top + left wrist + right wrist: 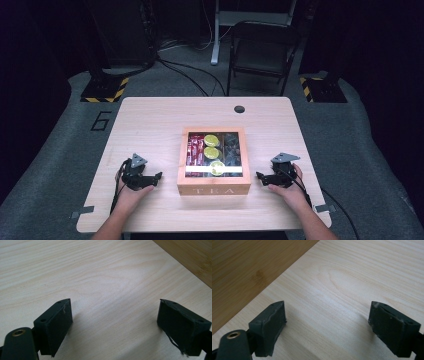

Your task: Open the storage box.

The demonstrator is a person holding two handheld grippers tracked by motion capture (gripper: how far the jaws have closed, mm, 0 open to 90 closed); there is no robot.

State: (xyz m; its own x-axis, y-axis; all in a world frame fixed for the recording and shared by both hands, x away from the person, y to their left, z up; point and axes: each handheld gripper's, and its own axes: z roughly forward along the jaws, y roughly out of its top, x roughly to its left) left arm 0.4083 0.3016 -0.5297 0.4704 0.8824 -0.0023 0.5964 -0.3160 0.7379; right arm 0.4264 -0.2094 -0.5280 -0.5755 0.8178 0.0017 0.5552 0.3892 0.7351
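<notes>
Squarely between both open grippers — tea box (214, 189).

Both grippers were black, the left gripper (156, 177) and right gripper (261, 176) each had a grey triangular plate, black cable, bare forearms.
</notes>
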